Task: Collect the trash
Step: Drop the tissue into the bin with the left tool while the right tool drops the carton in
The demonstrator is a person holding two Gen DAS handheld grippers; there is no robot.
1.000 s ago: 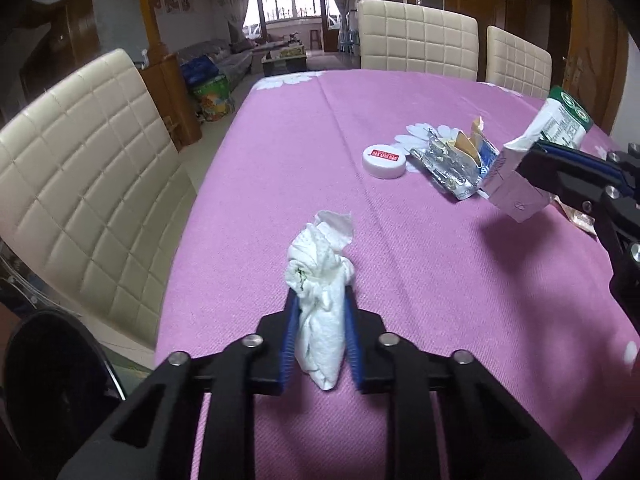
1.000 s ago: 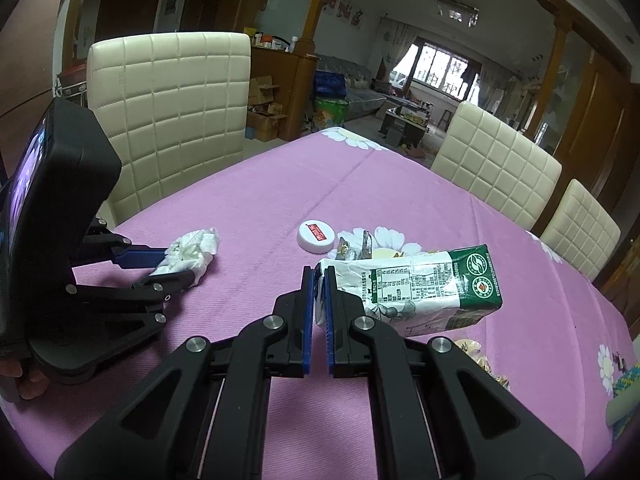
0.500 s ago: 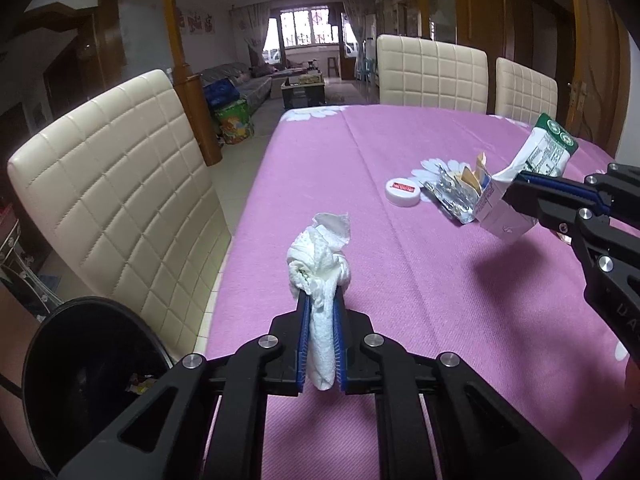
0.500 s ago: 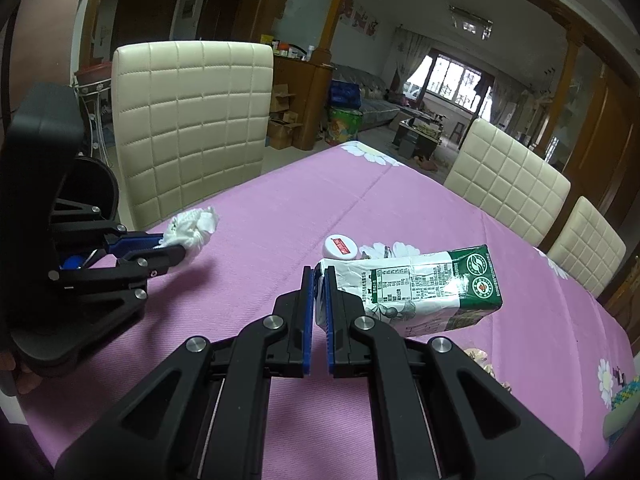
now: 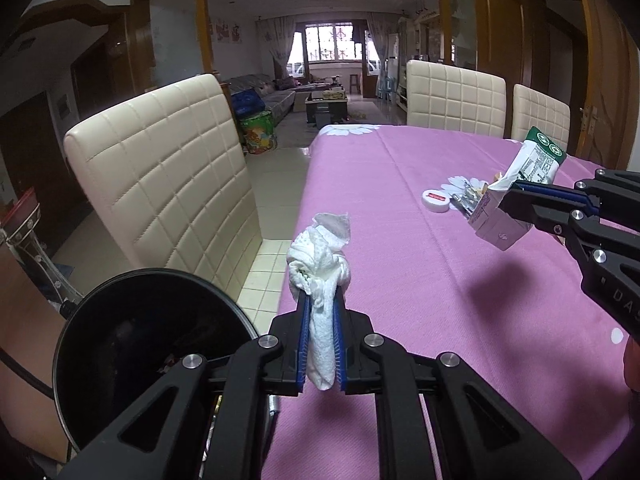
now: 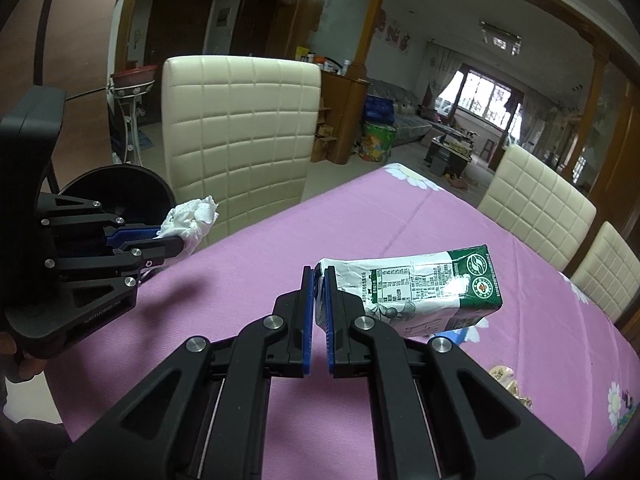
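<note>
A crumpled white tissue (image 5: 320,264) is pinched in my left gripper (image 5: 320,308), which is shut on it near the left edge of the purple table (image 5: 400,280). From the right wrist view the same tissue (image 6: 192,220) and left gripper (image 6: 176,240) hang over the table's corner. My right gripper (image 6: 319,280) is shut on the flattened end of a crushed green-and-white milk carton (image 6: 416,288), held above the table; this carton (image 5: 516,196) shows at right in the left wrist view. A black round bin (image 5: 132,344) stands on the floor, below left.
A white cap (image 5: 436,201) and a foil wrapper (image 5: 468,196) lie on the cloth beyond the carton. Cream quilted chairs (image 5: 168,168) (image 5: 456,96) line the table's left and far sides. More wrappers (image 6: 508,380) lie at the right.
Both grippers lifted and swung left toward the table's edge with their loads. The black bin has come into view below the left gripper, and the tissue is squeezed thinner.
</note>
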